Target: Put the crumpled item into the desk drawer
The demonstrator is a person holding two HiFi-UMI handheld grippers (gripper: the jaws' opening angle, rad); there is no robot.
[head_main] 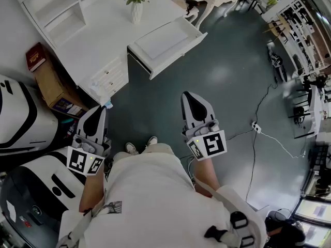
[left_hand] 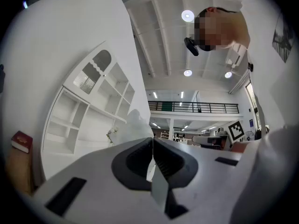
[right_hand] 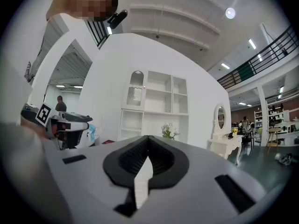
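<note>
Head view: left gripper (head_main: 101, 108) pinches the wad (head_main: 107, 105) at its tips, well apart from the open drawer (head_main: 165, 41). Left gripper view: wad (left_hand: 135, 124) juts forward past the clamped jaws. Right gripper view: right gripper (right_hand: 148, 139) closed, empty.

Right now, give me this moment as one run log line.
left gripper: jaws shut on crumpled item | right gripper: jaws shut, empty | desk drawer: open | item not yet inside
</note>
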